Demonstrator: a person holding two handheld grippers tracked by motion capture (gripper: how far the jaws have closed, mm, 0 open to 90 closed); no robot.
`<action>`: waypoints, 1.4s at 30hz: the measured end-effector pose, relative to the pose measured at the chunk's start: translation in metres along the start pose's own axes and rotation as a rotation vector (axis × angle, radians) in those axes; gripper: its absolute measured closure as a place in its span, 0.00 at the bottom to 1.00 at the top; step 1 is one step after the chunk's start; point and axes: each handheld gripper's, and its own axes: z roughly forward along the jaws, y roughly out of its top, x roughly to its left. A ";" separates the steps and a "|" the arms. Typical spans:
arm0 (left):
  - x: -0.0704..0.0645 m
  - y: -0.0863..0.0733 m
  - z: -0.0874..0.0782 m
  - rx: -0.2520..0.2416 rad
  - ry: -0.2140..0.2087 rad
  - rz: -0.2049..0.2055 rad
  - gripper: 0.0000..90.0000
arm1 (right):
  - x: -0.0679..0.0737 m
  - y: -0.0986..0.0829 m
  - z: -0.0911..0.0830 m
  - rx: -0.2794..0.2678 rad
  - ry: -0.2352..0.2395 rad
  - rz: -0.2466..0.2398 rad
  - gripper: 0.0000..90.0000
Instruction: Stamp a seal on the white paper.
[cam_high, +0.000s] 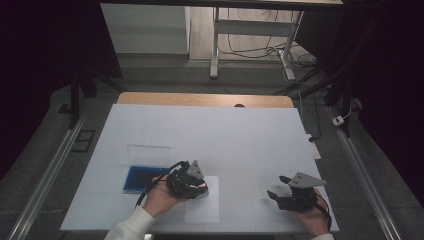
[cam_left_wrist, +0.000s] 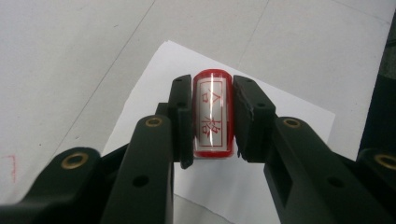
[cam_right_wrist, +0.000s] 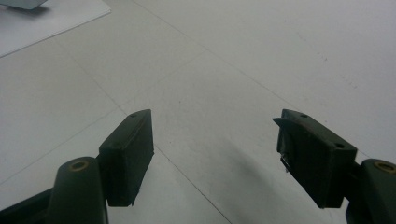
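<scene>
Near the table's (cam_high: 150, 125) front edge, the left gripper (cam_left_wrist: 212, 116) pinches a red stamp (cam_left_wrist: 213, 114), its long axis running along the jaws, directly over a sheet of white paper (cam_left_wrist: 280, 116) beside a blue ink pad (cam_high: 140, 178). Toward the front right corner, the right gripper (cam_right_wrist: 212, 158) hangs wide open, empty.

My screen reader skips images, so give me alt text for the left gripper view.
The left gripper is shut on a red stamp with red characters on its label, held above a white paper sheet on the white table.
</scene>
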 end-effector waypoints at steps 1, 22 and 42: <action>0.000 0.000 0.001 0.002 -0.002 -0.001 0.78 | 0.000 0.000 0.000 0.000 0.000 0.000 0.30; 0.000 -0.001 0.008 0.013 -0.016 -0.006 0.78 | 0.000 0.000 0.000 0.002 0.001 -0.002 0.30; -0.003 -0.001 0.012 0.036 0.005 -0.004 0.79 | 0.002 0.000 0.001 0.001 0.004 -0.004 0.30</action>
